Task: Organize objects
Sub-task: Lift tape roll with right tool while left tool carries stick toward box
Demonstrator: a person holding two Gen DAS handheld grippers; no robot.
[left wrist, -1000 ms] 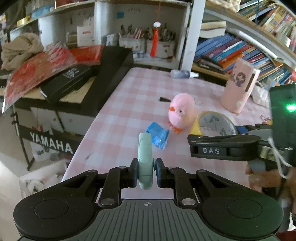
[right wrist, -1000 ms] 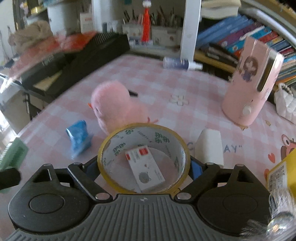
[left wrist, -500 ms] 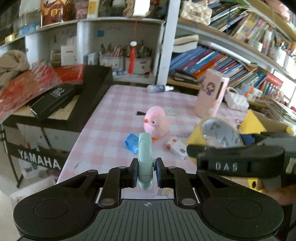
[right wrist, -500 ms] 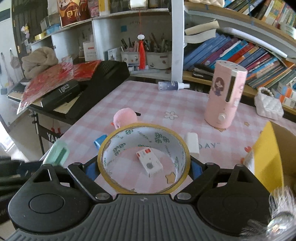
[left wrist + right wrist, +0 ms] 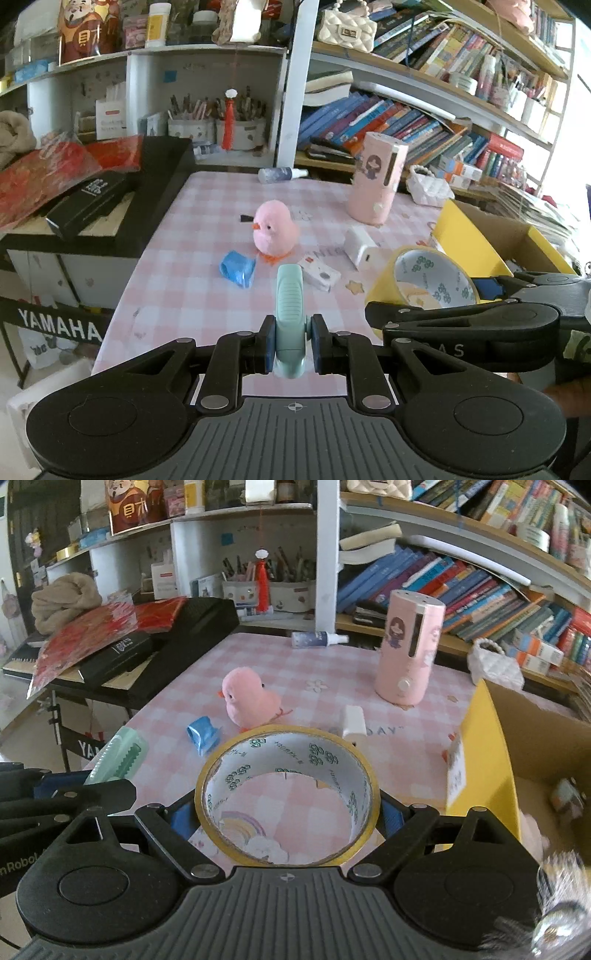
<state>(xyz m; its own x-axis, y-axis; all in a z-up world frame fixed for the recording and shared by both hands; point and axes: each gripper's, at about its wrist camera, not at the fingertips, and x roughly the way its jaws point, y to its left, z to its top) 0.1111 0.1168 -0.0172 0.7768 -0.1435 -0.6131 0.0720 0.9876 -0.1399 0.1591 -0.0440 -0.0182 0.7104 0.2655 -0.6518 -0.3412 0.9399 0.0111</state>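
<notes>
The left gripper (image 5: 290, 345) pinches a mint-green clip (image 5: 290, 317) — the right gripper (image 5: 288, 812) clamps a yellow tape roll (image 5: 288, 797) above the checked table (image 5: 325, 701).

I read "YAMAHA" in white letters on black keyboard stand (image 5: 55, 325) left of table. On side of right gripper (image 5: 476, 321) I make out "AS", first letters hidden. In right wrist view, left gripper (image 5: 40, 801) shows "n Robot" at picture edge, cut off. Tablecloth (image 5: 380, 731) print reads "DAY". Tape roll (image 5: 288, 797) carries green logos, text too small to read.
</notes>
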